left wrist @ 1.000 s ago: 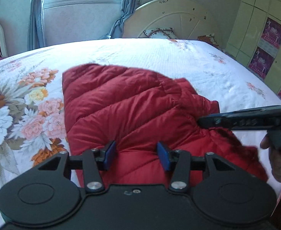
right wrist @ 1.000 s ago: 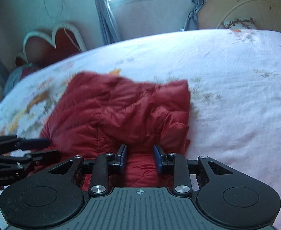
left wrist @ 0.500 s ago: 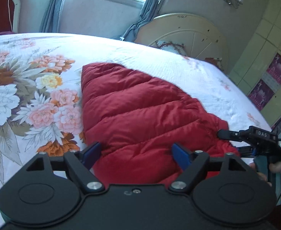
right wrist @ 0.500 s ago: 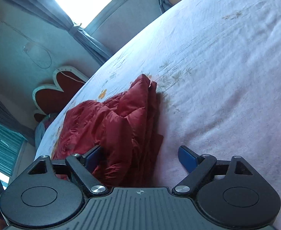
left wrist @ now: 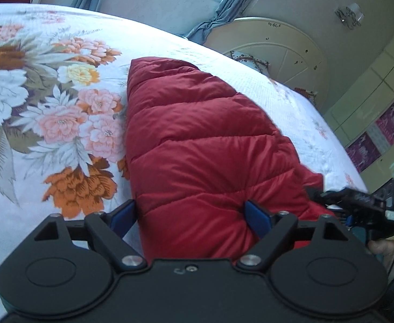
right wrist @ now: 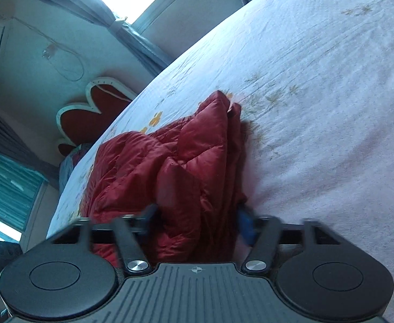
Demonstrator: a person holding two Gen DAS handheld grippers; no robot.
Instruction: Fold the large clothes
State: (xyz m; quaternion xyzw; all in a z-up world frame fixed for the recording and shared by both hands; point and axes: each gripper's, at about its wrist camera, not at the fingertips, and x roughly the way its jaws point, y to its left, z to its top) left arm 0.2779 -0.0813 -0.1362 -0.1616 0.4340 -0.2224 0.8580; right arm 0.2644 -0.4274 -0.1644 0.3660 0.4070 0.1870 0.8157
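The red puffer jacket [left wrist: 202, 156] is lying bunched up on the flowery bed [left wrist: 49, 123], near the edge where the person stands. Looks super light and squishy, slick shell, so I'd guess it slides and puffs back out if you only pinch a thin bit. Left hand-held gripper [left wrist: 190, 215] is spread wide around the near hem, pads not pressing on it. Right hand-held gripper [right wrist: 197, 220] has just been closing and now has a thick wad of the folded edge between its fingers, squeezing it as far as I can tell. Grabbing several layers at the hem seems smart.
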